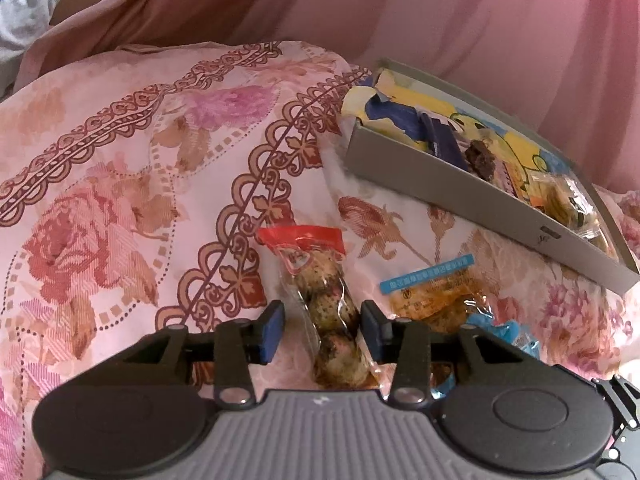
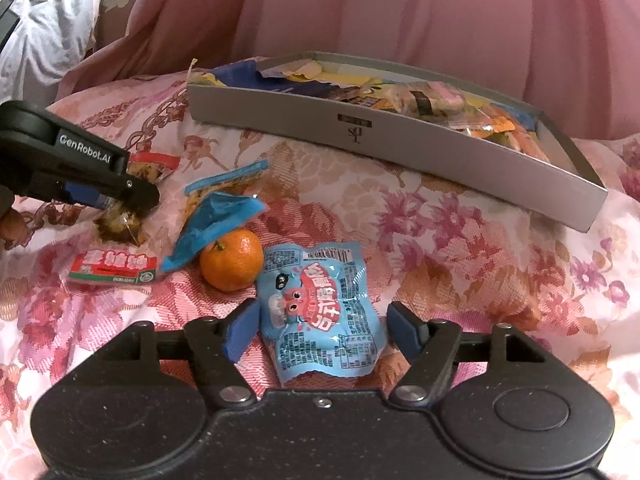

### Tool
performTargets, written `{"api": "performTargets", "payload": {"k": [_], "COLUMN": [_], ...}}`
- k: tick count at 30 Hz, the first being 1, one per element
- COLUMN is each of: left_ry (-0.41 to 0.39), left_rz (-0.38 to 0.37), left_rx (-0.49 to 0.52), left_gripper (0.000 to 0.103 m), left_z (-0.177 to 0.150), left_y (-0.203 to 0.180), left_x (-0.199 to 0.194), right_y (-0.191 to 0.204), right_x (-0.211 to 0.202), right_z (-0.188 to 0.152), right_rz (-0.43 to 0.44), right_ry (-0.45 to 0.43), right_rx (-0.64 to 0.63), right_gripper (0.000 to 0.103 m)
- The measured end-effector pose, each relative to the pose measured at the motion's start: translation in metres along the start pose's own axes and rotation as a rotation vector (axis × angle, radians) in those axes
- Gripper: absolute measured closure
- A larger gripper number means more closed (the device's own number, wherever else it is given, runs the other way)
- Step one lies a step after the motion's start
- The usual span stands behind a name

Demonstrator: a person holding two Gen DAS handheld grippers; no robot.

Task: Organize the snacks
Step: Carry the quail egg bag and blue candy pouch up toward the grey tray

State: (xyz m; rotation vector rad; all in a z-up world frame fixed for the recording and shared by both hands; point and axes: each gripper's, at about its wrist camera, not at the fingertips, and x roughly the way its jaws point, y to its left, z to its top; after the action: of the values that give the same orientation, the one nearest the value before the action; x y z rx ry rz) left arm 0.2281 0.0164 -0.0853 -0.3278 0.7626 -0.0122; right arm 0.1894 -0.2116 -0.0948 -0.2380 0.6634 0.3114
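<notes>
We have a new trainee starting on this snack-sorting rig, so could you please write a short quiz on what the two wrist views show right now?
1. True or false: the mandarin lies inside the grey box.
2. Which packet sits between the open pads of the right gripper? A) the light blue packet B) a green bottle C) a white cup
3. What does the left gripper straddle?

Key: 1. False, it lies on the floral bedding. 2. A. 3. The clear packet with a red top, pads either side, not yet closed.
</notes>
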Motion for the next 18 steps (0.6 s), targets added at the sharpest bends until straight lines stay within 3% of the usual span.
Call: {"api": "performTargets", "payload": {"k": [2, 3, 5, 14, 18], "left_ry": [0.004, 0.007, 0.016, 0.102, 0.171], "left_rz": [-0.008, -0.013, -0.025, -0.093, -0.143], "left_rx": [-0.002, -0.005, -0.014, -0.064, -0.083], "left_gripper": [0.058, 0.068, 0.07, 0.072, 0.072], "left_z": [-0.001, -0.002, -0.003, -0.022, -0.04], "left_y": [-0.001, -0.001, -0.002, -0.003, -0.01], "left_x": [-0.001, -0.002, -0.004, -0.027, -0.04], "right_y": [-0.001, -0.001, 0.001, 0.018, 0.022], "right_x": [0.0, 0.0, -0.002, -0.022, -0.037], "right_z": [0.001, 0.001, 0.003, 0.0, -0.006], "right_rz": [0.015, 0.021, 0.019, -0.018, -0.012], "right_ry": [0.008, 0.014, 0.022, 0.074, 0.107], "right_rx": [0.02, 0.027, 0.018, -0.055, -0.02], "right_gripper": [0.037, 0.039, 0.041, 0.047, 0.048]}}
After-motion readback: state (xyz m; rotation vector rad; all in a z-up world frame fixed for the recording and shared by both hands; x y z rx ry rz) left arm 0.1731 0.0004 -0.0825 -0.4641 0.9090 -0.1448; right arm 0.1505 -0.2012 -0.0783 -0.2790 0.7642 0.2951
